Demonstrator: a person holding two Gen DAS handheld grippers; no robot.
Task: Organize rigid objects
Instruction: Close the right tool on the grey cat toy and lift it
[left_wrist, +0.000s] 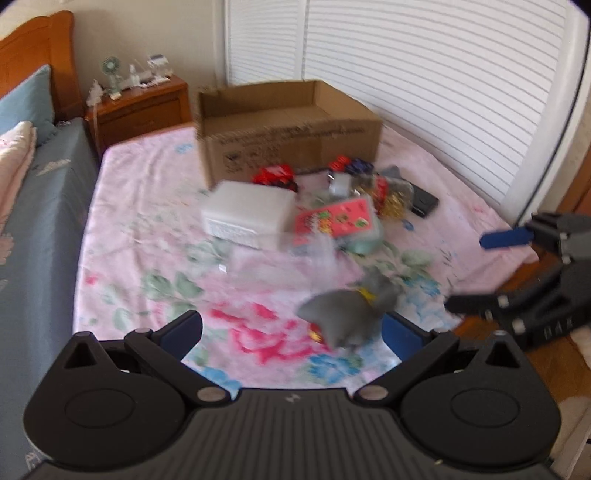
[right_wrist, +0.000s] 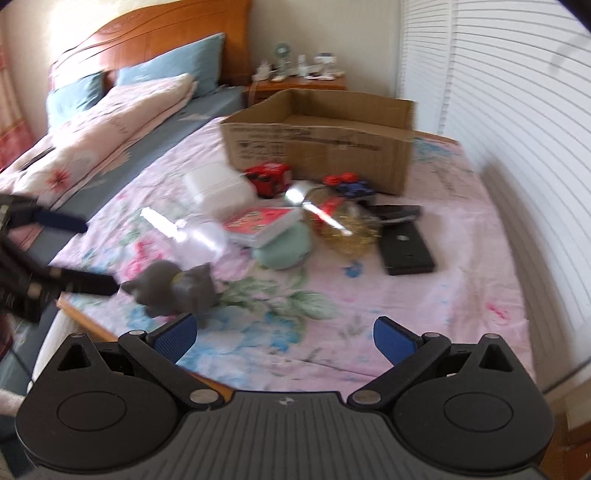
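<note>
An open cardboard box (left_wrist: 288, 125) stands on the floral bed sheet, also in the right wrist view (right_wrist: 321, 136). In front of it lie a white box (left_wrist: 247, 214), a pink card box (left_wrist: 332, 218), a red toy car (left_wrist: 275, 177), a black flat case (right_wrist: 404, 245) and a metal spoon (right_wrist: 317, 206). A grey plush toy (left_wrist: 343, 314) lies nearest, also in the right wrist view (right_wrist: 177, 288). My left gripper (left_wrist: 291, 334) is open and empty just short of the plush. My right gripper (right_wrist: 282, 338) is open and empty above the sheet.
A wooden nightstand (left_wrist: 140, 107) with small ornaments stands behind the bed. A folded pink quilt (right_wrist: 107, 125) and blue pillows lie to the left. White slatted doors (left_wrist: 424, 74) run along the right. The bed's wooden edge (right_wrist: 92, 325) is close.
</note>
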